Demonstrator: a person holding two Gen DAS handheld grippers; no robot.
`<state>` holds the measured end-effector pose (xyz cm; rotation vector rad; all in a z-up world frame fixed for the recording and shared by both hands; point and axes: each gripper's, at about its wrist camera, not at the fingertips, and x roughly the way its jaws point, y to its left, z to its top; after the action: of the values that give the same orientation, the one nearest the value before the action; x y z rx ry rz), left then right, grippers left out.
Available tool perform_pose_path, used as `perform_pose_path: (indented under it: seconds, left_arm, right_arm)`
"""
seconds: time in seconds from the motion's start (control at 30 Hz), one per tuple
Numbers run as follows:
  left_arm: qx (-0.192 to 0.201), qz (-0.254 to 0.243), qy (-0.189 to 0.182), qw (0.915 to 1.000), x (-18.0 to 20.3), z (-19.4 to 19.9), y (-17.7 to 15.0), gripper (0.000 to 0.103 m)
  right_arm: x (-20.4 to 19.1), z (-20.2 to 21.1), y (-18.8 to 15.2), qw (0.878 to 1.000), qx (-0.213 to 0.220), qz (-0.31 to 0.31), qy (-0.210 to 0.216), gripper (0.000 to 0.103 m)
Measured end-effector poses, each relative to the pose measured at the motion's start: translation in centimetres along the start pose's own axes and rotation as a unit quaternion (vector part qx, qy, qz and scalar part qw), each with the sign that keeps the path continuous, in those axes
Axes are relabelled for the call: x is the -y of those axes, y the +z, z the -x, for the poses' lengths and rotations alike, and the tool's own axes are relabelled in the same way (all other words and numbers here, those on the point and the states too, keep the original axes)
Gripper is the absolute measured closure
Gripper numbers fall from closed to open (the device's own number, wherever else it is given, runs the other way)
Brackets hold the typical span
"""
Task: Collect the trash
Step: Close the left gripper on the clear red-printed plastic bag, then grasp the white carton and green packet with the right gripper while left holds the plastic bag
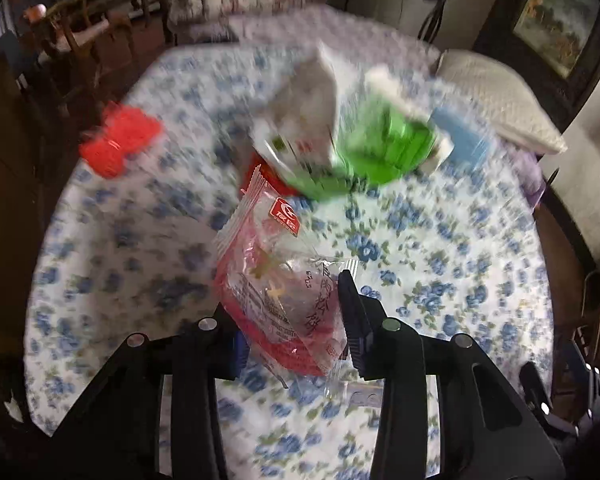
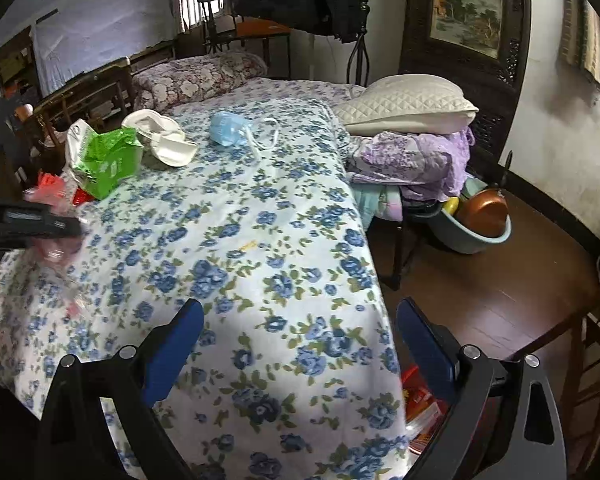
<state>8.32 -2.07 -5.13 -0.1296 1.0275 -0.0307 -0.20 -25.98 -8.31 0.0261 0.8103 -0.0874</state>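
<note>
The left claw (image 1: 288, 300) is clamped on a clear snack wrapper (image 1: 276, 276), crinkled, with red print and a red logo patch, lifted above the bed (image 2: 260, 216) and its blue-flowered sheet. At twelve o'clock from it lie a green packet (image 1: 376, 152), blurred white paper (image 1: 304, 100) and a blue face mask (image 2: 232, 132); a red scrap (image 1: 120, 140) sits at ten o'clock. The right claw (image 2: 300, 340) gapes wide and empty over the bed's edge, with bare wooden floor (image 2: 500, 280) at three o'clock. The left view is smeared with motion.
</note>
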Motion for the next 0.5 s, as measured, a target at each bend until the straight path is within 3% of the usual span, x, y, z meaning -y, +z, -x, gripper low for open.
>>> perform_pose_path:
  seconds: [0.17, 0.37, 0.5]
  left_arm:
    - [0.066, -0.004, -0.034, 0.9972, -2.0, 5.1, 0.0, 0.063]
    - [0.012, 0.021, -0.036, 0.9991, -5.7, 3.6, -0.2, 0.063]
    - [0.011, 0.053, -0.015, 0.9984, -7.3, 3.6, -0.2, 0.063]
  right_arm:
    - [-0.2, -0.1, 0.0, 1.000, -0.006, 0.014, -0.006, 0.008]
    - [-1.7, 1.6, 0.5, 0.999, 0.014, 0.034, 0.017, 0.006]
    - [-2.9, 1.8, 0.5, 0.998, 0.013, 0.060, 0.024, 0.006]
